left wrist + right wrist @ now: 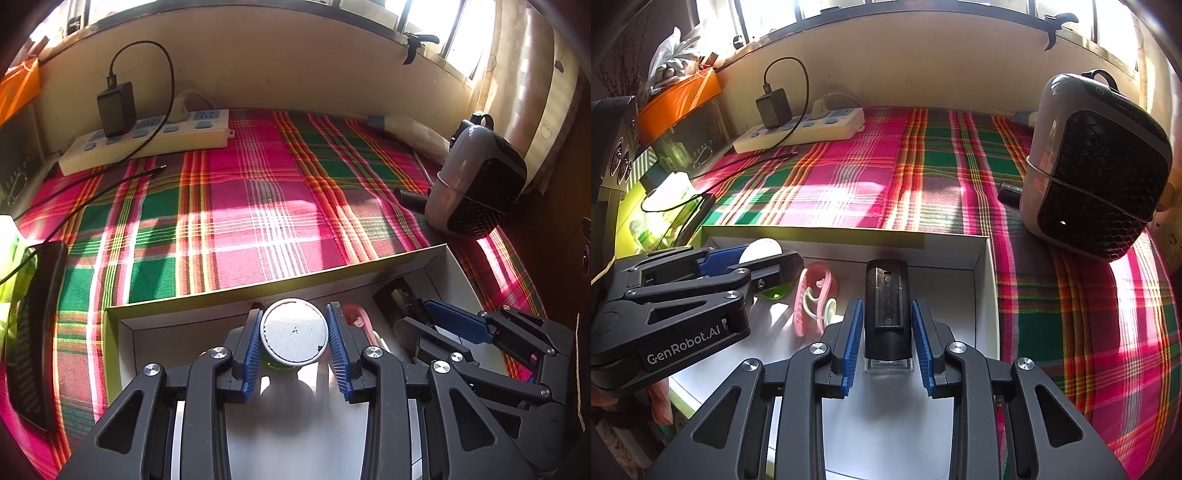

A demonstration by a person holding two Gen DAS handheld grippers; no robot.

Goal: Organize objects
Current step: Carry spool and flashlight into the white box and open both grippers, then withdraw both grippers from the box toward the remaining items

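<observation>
I have both tools down inside the white box (436, 258) that sits on the plaid cloth (229, 206). My left tool (294, 332) is closed on a small jar with a round white lid (294, 329), pads pressing the lid's rim on either side, green glass or plastic showing beneath; it hangs just over the box floor. I judge it light and rigid, but a smooth round lid can twist, so a hold lower on the body might be surer. My right tool (887, 325) grips a black oblong device (886, 306) by its long flat sides, its clear base near the pads. It looks hard, stiff and moderately light; flat faces suit the ribbed pads well. The pink clip (812, 299) lies between them, thin and springy, best pinched across its middle.
</observation>
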